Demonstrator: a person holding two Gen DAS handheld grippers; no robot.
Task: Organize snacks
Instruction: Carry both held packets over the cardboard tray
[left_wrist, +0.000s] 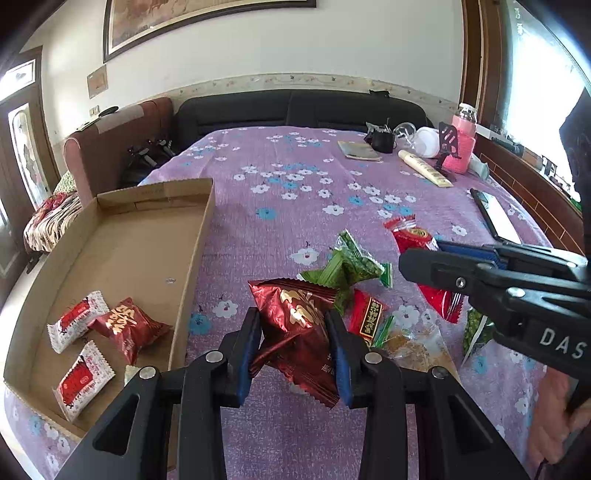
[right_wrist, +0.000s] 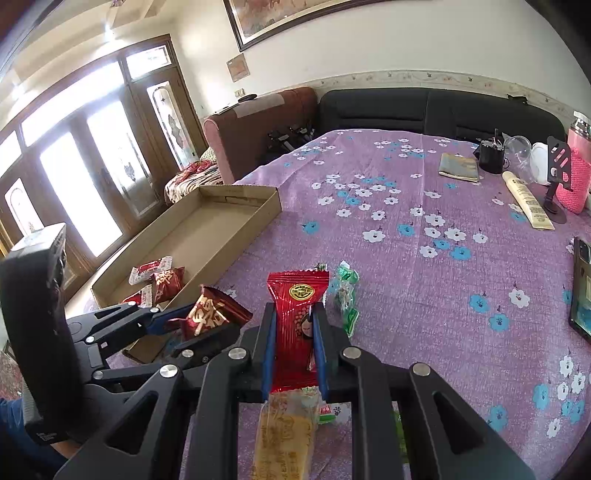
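Dark red foil snack packet (left_wrist: 295, 332), gold characters, crinkled, pinched between pads of left gripper (left_wrist: 293, 350), lifted above purple cloth, just right of cardboard tray (left_wrist: 199, 236). Bright red slim packet (right_wrist: 297, 325) upright, clamped in right gripper (right_wrist: 295, 347), farther right of tray. Tray holds three red-and-white packets, one dark red.

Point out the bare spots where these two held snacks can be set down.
Free: most of the cardboard tray floor, from its far wall to the packets at its near end. The purple cloth between the tray's right wall and the loose snack pile is also bare. Crowded: that pile, and the far right corner around the pink bottle.
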